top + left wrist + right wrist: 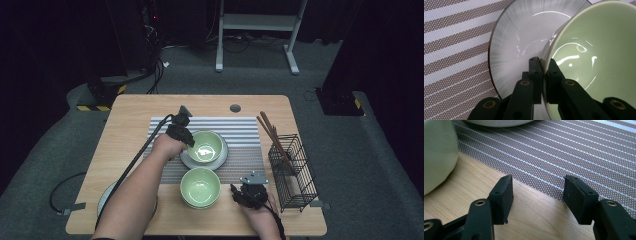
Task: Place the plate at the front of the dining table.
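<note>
Left hand-held gripper (pixel 189 141) pinches the green bowl (pixel 207 146) by its nine o'clock rim, over a grey plate (pixel 186 159); right hand-held gripper (pixel 239 194) rests spread on the desk (pixel 130 112).

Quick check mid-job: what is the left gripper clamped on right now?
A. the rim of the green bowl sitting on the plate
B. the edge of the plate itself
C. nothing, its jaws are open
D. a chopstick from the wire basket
A: in the left gripper view, the left gripper has one jaw outside and one inside the rim of the green bowl, which sits on the plate.
</note>
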The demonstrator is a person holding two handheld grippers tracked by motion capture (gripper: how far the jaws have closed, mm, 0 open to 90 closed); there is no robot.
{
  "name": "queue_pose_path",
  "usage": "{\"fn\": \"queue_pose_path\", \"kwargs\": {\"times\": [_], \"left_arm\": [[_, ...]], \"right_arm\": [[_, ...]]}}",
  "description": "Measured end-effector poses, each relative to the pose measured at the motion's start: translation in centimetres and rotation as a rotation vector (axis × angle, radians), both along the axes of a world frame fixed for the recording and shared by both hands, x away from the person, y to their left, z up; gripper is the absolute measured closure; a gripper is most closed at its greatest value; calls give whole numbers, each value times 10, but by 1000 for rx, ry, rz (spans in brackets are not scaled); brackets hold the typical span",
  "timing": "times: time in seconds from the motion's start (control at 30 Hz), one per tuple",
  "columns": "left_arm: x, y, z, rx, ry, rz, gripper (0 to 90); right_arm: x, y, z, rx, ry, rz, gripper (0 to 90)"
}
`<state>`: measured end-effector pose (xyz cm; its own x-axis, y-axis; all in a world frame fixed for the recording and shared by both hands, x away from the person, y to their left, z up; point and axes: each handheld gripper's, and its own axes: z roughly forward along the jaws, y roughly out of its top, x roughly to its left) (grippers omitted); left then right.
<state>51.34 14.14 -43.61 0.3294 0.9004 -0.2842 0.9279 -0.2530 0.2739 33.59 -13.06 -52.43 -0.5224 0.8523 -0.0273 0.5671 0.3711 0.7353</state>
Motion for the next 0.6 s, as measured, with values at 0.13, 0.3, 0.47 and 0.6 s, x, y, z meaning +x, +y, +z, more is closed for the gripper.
{"fn": "queue_pose_path", "kwargs": {"times": [0.13,0.3,0.47,0.6], "left_arm": [[1,0,0,-2,2,6,850],[3,1,-1,1,7,19,850],[4,1,-2,8,4,23,850],[5,1,-5,5,10,33,850]], "right_arm": [[0,0,0,0,0,1,410],[0,0,0,4,1,1,410],[0,0,0,3,1,1,410],[0,0,0,3,1,1,409]]}}
